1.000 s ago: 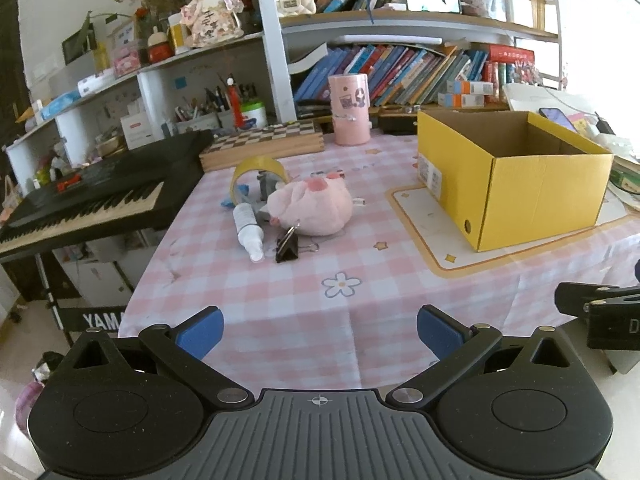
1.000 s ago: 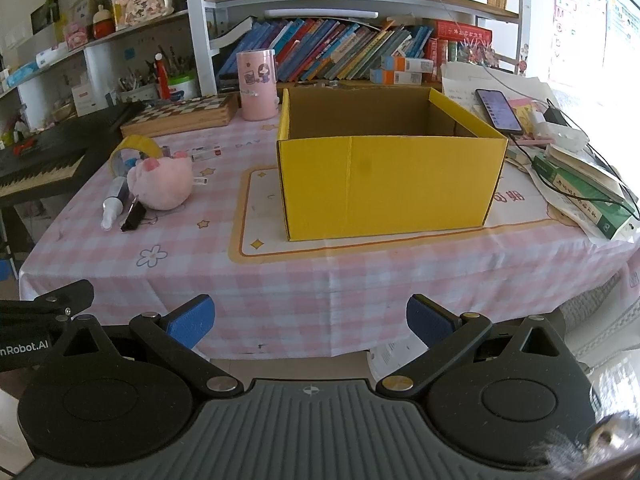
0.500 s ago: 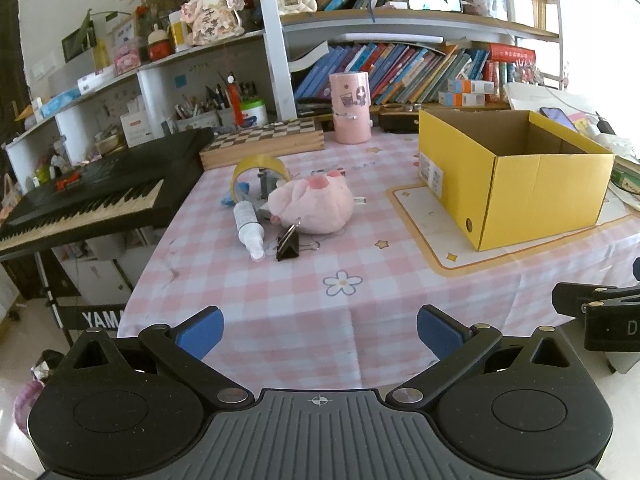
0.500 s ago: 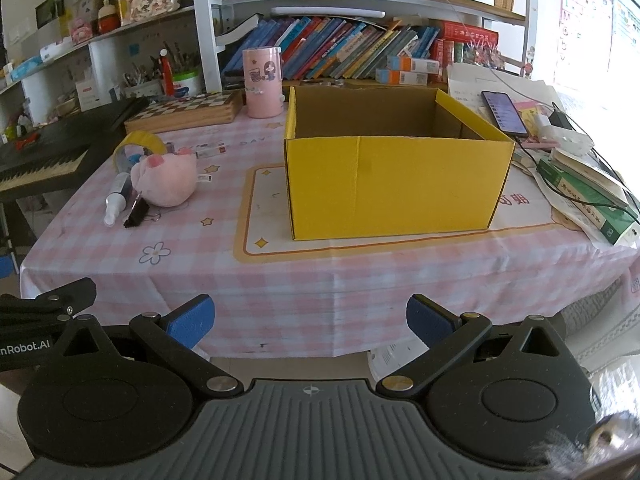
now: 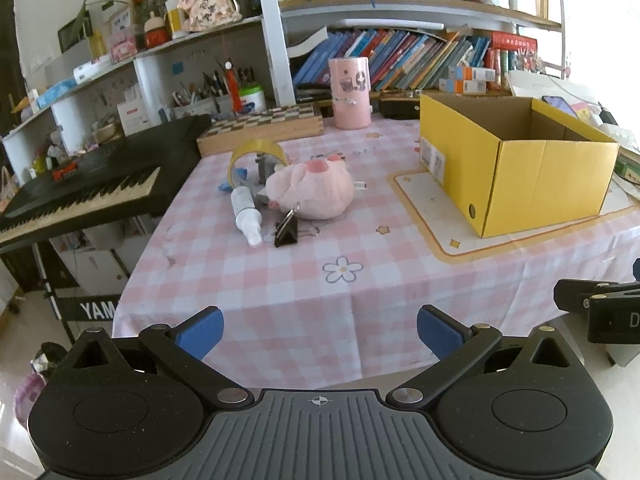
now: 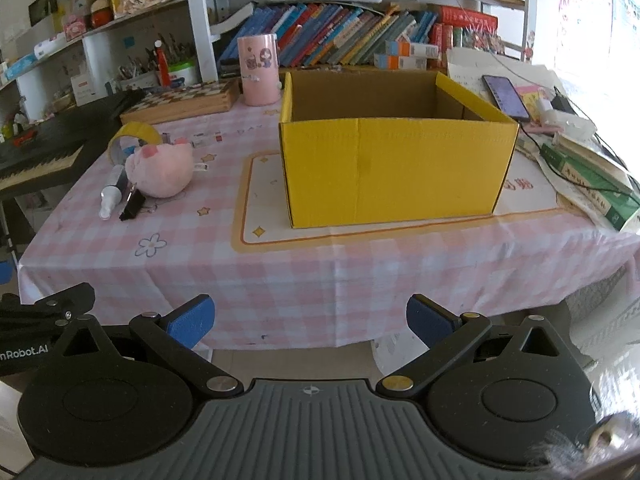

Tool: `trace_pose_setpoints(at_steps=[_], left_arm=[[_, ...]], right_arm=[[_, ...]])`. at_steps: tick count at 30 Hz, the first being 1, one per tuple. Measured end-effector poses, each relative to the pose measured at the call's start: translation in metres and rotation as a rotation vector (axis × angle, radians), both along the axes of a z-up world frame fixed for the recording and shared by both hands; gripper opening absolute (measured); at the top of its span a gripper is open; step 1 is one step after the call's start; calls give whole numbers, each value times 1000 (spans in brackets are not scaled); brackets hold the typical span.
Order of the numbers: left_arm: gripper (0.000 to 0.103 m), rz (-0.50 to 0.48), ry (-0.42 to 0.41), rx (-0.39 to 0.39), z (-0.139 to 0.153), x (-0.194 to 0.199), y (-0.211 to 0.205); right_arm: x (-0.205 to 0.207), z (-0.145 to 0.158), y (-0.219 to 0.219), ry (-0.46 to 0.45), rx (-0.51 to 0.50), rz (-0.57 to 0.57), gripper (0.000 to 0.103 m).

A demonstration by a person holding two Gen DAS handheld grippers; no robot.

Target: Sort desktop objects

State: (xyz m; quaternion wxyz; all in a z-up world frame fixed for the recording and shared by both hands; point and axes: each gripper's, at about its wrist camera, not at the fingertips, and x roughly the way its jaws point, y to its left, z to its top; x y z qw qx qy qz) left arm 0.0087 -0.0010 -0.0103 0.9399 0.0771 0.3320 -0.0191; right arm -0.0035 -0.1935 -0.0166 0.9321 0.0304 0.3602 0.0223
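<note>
A pink plush pig point(image 5: 312, 192) point(image 6: 158, 172) lies on the pink checked tablecloth point(image 5: 280, 280). Beside it lie a white spray bottle point(image 5: 247, 214) point(image 6: 112, 192), a black binder clip point(image 5: 287, 229) point(image 6: 132, 204) and a yellow tape roll point(image 5: 256, 156) point(image 6: 134, 136). An open, empty yellow cardboard box point(image 5: 516, 164) point(image 6: 396, 148) stands on a mat to the right. My left gripper point(image 5: 318, 332) is open, held before the table's near edge. My right gripper point(image 6: 306, 322) is open too, facing the box from off the table.
A pink cup point(image 5: 349, 92) and a wooden chessboard box point(image 5: 260, 128) stand at the back. A black keyboard point(image 5: 92, 184) sits left of the table. Books, a phone point(image 6: 506, 96) and cables crowd the right end. Shelves rise behind.
Both grippers have drifted slightly forward and toward the table; the objects sit a little larger in view. Nothing on the table has moved.
</note>
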Motion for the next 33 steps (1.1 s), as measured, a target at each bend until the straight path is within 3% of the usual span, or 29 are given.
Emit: trace_pose_setpoints(at_steps=[33], left_arm=[[103,-14,4,12,-1,8,0]], right_arm=[[9,0,7,0,-16,39,103]])
